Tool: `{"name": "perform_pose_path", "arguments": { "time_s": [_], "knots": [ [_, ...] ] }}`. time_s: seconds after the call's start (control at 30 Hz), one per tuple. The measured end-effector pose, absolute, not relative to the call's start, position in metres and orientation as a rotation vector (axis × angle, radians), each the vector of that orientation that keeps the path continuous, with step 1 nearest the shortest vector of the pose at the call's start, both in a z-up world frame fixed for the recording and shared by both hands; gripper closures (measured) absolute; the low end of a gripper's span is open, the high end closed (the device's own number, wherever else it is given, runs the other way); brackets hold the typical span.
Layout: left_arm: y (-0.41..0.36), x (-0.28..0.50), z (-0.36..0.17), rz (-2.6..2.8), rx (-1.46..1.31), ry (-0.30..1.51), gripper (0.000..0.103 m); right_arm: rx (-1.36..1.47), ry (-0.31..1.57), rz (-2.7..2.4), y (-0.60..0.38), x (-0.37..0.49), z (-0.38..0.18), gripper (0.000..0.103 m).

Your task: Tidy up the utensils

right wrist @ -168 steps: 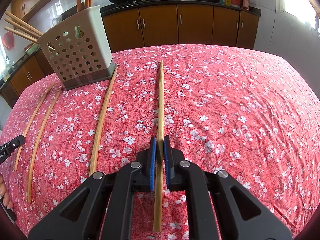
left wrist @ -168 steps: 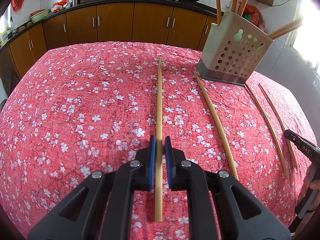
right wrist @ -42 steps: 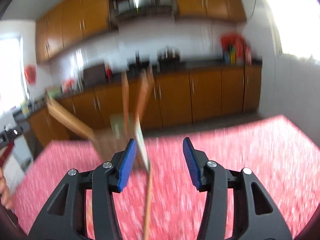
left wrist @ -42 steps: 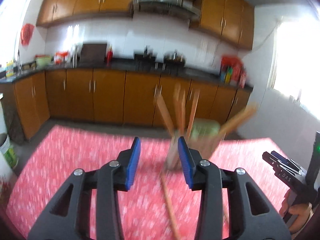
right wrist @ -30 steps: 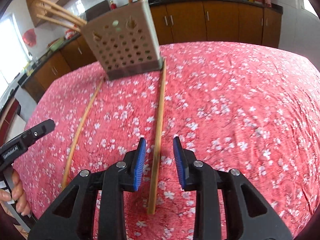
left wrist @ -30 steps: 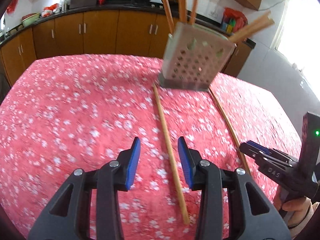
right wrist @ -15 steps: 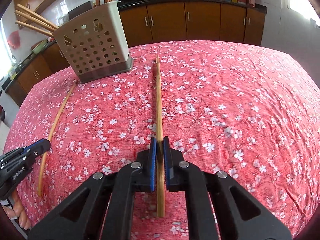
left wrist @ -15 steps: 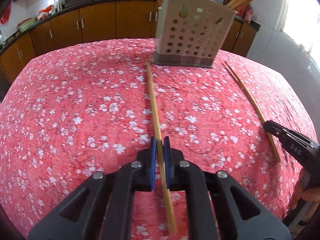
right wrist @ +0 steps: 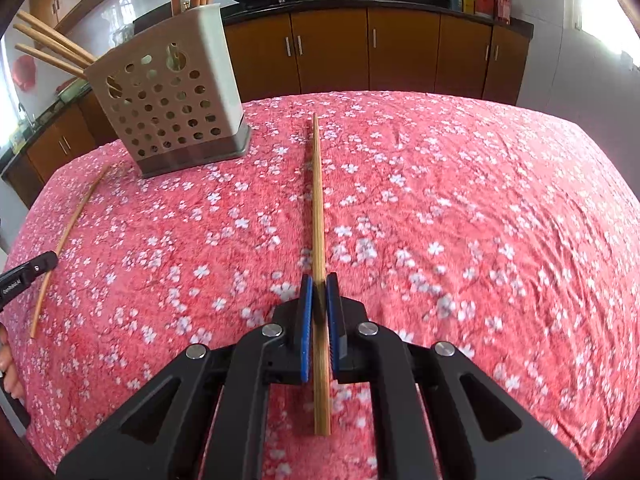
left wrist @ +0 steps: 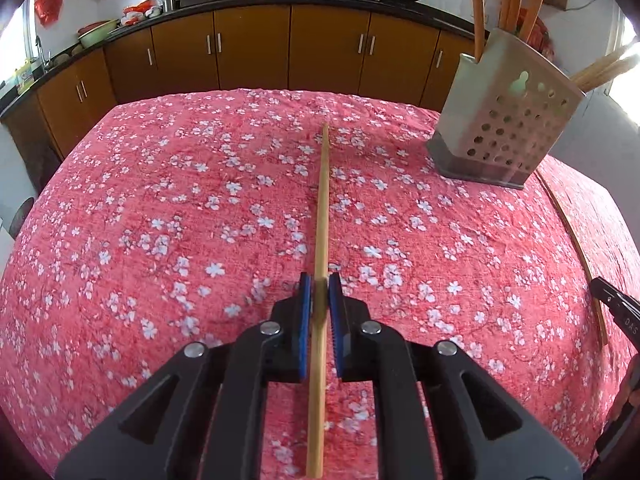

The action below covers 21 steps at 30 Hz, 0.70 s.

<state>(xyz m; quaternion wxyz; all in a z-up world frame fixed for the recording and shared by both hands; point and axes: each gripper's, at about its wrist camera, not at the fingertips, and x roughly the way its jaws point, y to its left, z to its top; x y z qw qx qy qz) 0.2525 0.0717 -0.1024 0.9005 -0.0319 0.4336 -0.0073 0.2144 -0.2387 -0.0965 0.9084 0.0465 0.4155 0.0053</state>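
My left gripper is shut on a long wooden chopstick that points away from me over the red floral tablecloth. My right gripper is shut on another wooden chopstick, also pointing forward. The perforated beige utensil holder stands at the right in the left wrist view, with several chopsticks in it. In the right wrist view the holder stands at the upper left.
One loose chopstick lies on the cloth right of the holder; it shows in the right wrist view at the left. The other gripper's tip shows at the right edge. Brown kitchen cabinets stand beyond the table.
Both grippers dropped their earlier chopsticks, swung back to the table and closed on two more chopsticks. Since half a second ago each held chopstick has swung straighter and the holder has shifted sideways in view.
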Motion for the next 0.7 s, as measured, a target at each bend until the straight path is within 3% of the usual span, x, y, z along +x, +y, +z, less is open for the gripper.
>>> {"name": "perform_pose_path", "arguments": {
  "time_s": [0.7],
  "knots": [
    [0.0677, 0.2509, -0.1039, -0.011, -0.054, 0.885, 0.089, 0.052, 0.855, -0.006, -0.2341, 0.2134, -0.0991, 0.094]
  ]
}}
